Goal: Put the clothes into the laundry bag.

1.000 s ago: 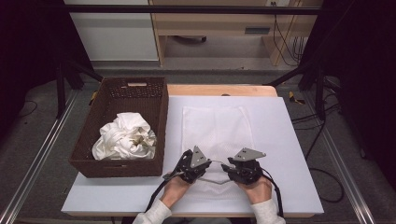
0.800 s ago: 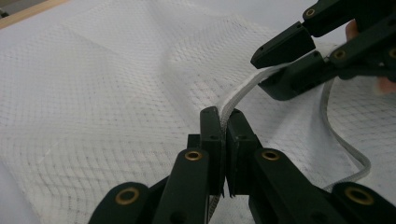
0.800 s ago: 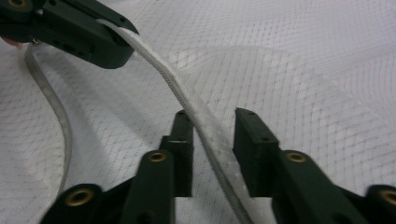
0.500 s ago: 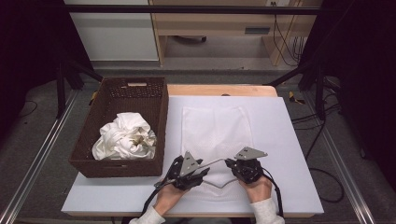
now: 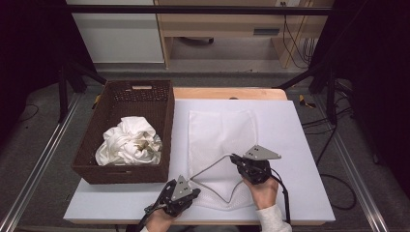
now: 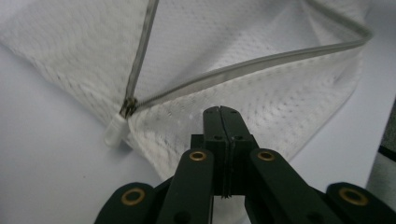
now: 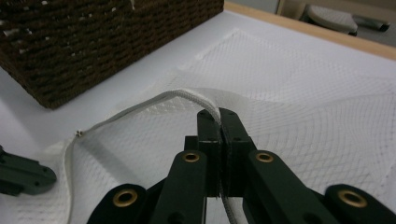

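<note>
— Mesh laundry bag [image 5: 221, 140] first: where does it lie against the jaws?

— Flat on the white table cover [image 5: 300, 145], just right of the wicker basket [image 5: 164, 121]. The right gripper [image 5: 235, 158] has the bag's zipper edge [image 7: 140, 106] pinched between closed jaws and lifts it off the lower layer, so the near mouth gapes in a triangle. The left gripper [image 5: 195, 192] sits at the near left corner of the bag, jaws pressed together after just closing; its tips lie over the mesh below the zip, but I cannot tell whether fabric is caught in them.

— And the surroundings?

— A wooden tabletop [image 5: 227, 93] peeks out beyond the cover. The basket holds a crumpled white cloth [image 5: 129, 141]. Beyond the table stand a pale cabinet [image 5: 121, 38] and a wooden shelf unit [image 5: 232, 24], with cables on the floor at right (dark stands frame both sides).

— What do the close views add?

— The left gripper view shows the zipper pull [image 6: 116, 130], a white tab at the point where the two zip tapes meet. The right gripper view shows the corded edge running out of the jaws toward the left gripper [image 7: 21, 175].
</note>
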